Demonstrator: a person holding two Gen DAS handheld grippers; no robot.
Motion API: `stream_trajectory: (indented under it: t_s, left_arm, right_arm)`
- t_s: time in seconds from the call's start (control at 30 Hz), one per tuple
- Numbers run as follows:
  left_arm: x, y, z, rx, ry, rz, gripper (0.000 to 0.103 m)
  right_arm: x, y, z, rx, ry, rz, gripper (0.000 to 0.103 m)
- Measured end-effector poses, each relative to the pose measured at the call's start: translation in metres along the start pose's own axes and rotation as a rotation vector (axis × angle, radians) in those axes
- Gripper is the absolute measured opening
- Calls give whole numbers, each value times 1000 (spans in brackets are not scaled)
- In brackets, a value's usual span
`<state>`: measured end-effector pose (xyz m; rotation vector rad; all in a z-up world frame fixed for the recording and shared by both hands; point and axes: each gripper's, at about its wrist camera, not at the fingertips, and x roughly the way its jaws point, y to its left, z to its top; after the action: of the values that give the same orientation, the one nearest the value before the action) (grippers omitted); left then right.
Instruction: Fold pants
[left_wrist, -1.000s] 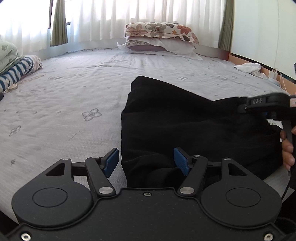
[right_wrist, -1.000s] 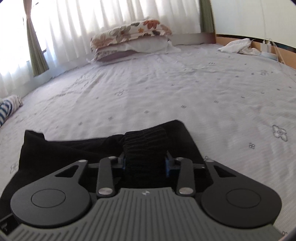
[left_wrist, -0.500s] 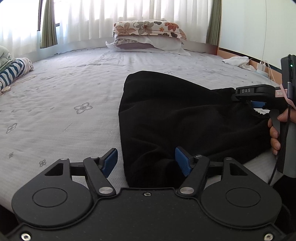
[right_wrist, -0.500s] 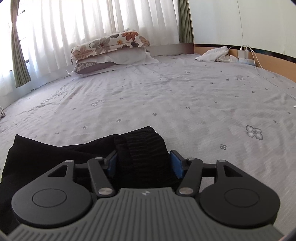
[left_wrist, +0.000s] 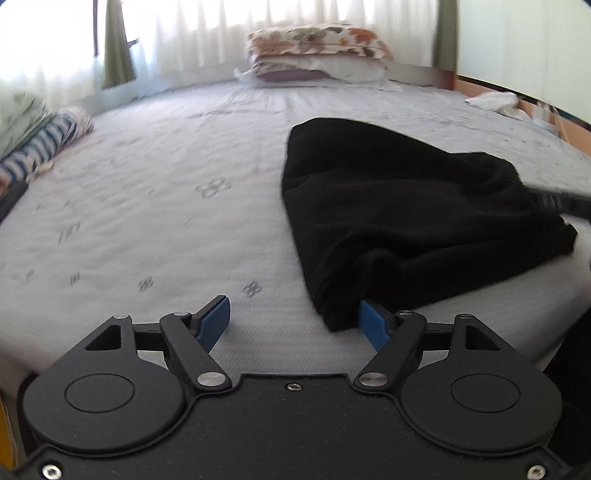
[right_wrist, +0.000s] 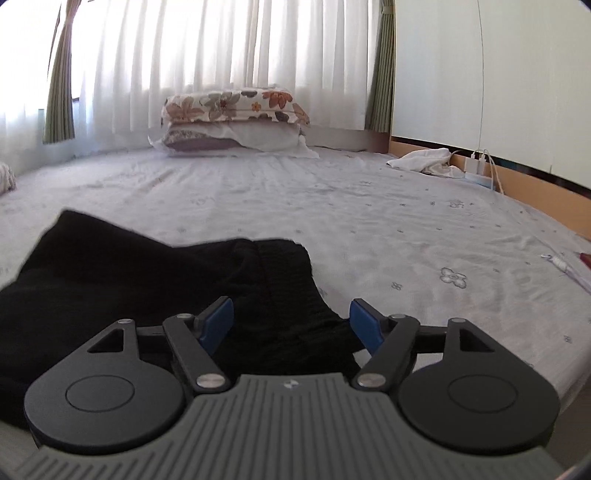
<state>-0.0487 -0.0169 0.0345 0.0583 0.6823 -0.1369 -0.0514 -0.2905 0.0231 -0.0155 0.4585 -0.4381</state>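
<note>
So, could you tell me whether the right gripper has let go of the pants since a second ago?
Yes. The right gripper has opened; the pants waistband lies loose between its spread fingers.

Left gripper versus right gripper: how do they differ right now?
The left gripper hangs mostly over bare sheet, the pants reaching only its right finger; the right gripper has the pants between its fingers. Both are open, gripping nothing.

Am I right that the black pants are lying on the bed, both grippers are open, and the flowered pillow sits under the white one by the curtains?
Not quite. The flowered pillow sits on top of the white pillow, as the right wrist view shows. The rest holds: the black pants lie on the bed, and the left gripper and right gripper are both open.
</note>
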Motion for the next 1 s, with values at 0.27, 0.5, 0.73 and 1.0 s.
stream_trajectory:
  t_s: [0.27,0.5,0.73,1.0]
  left_arm:
    - [8,19,1,-99,16,34,79]
    - [-3,13,7,-96,19,31,76]
    - [-17,-6,11,-62,0,-31,89]
    - [-2,-41,4,-28,52,-50,98]
  right_arm:
    - [8,-30,-18,103,72,-15,93]
    - [-13,-46,-18,215,40,78,92]
    - [-48,-36,-15,166,32,179,92]
    - [-65,2,-37,33,113,246,94]
